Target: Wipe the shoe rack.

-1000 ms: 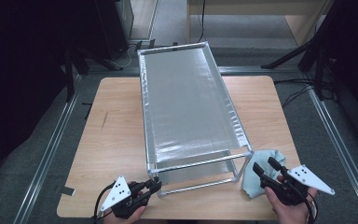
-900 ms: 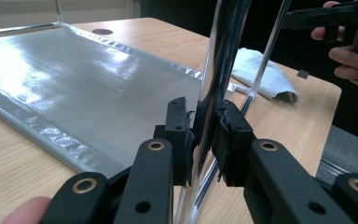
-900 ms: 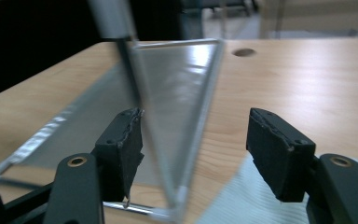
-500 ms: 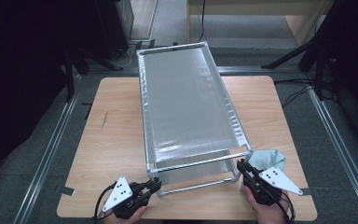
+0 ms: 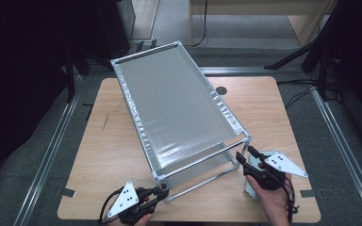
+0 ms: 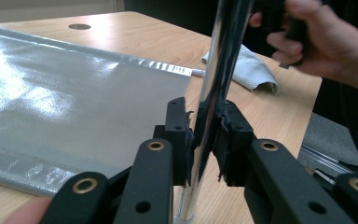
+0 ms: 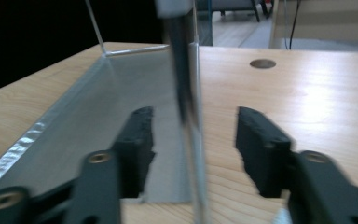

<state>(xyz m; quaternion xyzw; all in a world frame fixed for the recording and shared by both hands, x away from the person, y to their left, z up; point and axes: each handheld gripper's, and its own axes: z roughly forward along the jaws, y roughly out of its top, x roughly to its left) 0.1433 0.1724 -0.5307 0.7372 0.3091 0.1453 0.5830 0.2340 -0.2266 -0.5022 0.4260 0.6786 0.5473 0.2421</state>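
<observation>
The right gripper view is pretty smeared — the rack's chrome post (image 7: pixel 186 93) between the open jaws is a blurry streak, cut off at the top edge. In the left gripper view the other post (image 6: pixel 216 84) runs out of frame up top too, and its foot is barely in. From above, the blue-grey cloth (image 5: pixel 250 188) is mostly hidden under the right gripper (image 5: pixel 245 157) and hand.
</observation>
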